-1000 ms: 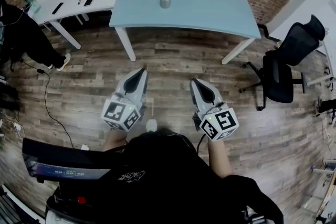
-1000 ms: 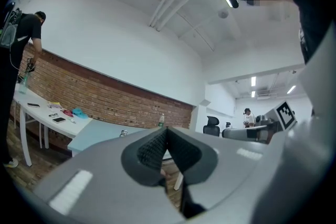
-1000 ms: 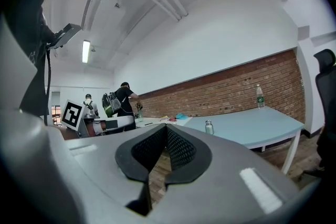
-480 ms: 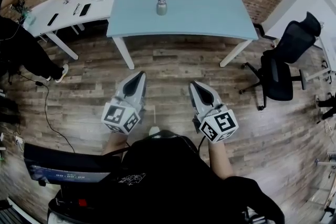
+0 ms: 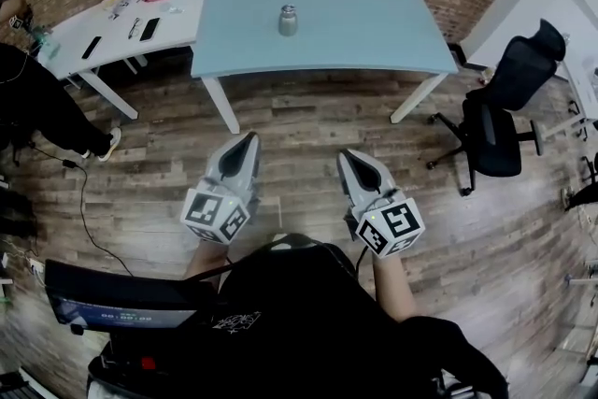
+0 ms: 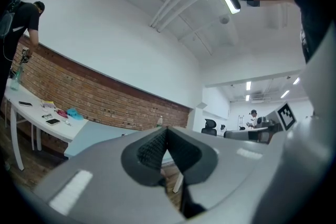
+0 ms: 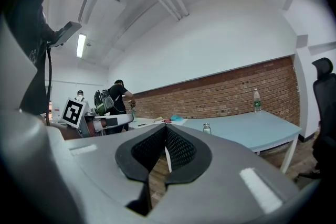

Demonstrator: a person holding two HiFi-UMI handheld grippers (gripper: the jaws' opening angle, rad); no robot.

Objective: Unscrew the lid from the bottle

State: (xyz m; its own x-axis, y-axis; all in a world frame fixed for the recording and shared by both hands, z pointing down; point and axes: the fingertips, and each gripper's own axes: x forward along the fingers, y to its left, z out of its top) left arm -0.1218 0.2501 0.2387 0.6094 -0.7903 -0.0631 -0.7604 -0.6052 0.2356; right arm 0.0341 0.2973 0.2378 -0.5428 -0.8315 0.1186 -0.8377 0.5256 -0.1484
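Over the wood floor (image 5: 308, 121), short of the blue table (image 5: 374, 33), the left gripper (image 5: 249, 139) is held with its jaws pressed together on nothing. Further ahead, the small metal bottle (image 5: 288, 20) is seen upright near the middle of that table, its lid (image 5: 289, 9) on, well apart from both grippers. Right of the left one, the right gripper (image 5: 347, 155) is likewise held closed and empty.
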